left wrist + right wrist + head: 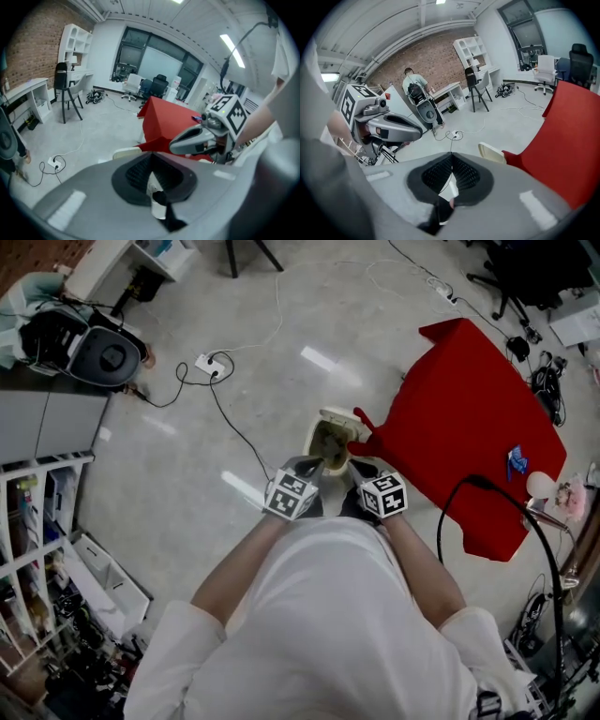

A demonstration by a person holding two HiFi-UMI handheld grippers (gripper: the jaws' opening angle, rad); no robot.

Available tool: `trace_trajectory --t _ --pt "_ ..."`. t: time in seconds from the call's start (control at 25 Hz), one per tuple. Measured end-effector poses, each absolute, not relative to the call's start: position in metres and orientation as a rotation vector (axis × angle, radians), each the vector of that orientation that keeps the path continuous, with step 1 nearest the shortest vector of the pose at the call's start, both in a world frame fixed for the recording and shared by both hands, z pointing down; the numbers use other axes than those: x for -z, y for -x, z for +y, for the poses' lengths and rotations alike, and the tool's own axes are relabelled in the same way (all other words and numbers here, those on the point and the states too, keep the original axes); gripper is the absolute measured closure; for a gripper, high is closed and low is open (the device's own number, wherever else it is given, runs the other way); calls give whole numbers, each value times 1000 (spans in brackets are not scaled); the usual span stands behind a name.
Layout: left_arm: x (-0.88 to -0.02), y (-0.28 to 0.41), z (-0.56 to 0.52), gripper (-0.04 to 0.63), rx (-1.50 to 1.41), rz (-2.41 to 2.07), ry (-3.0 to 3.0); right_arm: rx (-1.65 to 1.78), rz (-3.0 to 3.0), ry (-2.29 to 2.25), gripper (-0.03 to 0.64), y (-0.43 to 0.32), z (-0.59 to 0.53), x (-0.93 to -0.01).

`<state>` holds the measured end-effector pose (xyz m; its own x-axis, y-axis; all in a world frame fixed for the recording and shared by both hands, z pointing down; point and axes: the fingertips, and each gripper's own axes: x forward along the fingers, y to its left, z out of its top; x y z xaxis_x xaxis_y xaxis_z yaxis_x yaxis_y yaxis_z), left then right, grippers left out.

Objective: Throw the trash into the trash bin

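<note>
A grey floor [187, 456] with loose cables [230, 418] holds a red-draped counter [459, 427]. The beige trash bin [330, 442] stands at its corner, lid raised. The left gripper [150, 159] and right gripper [452, 161] hang side by side near the bin, each with its jaws together.

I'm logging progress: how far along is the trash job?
Looks done: the trash bin stands open with brownish stuff inside. In hand: nothing; the left gripper and right gripper are both shut and empty above it. Possibly left: a small blue item on the red table, if it counts as trash.
</note>
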<state>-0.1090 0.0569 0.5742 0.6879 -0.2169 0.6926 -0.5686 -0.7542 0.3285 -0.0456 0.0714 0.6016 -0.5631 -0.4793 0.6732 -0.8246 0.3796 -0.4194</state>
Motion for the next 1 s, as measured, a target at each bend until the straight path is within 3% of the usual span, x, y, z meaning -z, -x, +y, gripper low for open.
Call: trace_trajectory --t 0.44,1.0 --pt "-554 44 50 591 -865 -534 -2441 -1008 -2154 -1251 615 -26 71 -585" --pt "-533 -73 59 591 -858 -430 -2498 -1022 -2054 -1492 615 -170 94 -565"
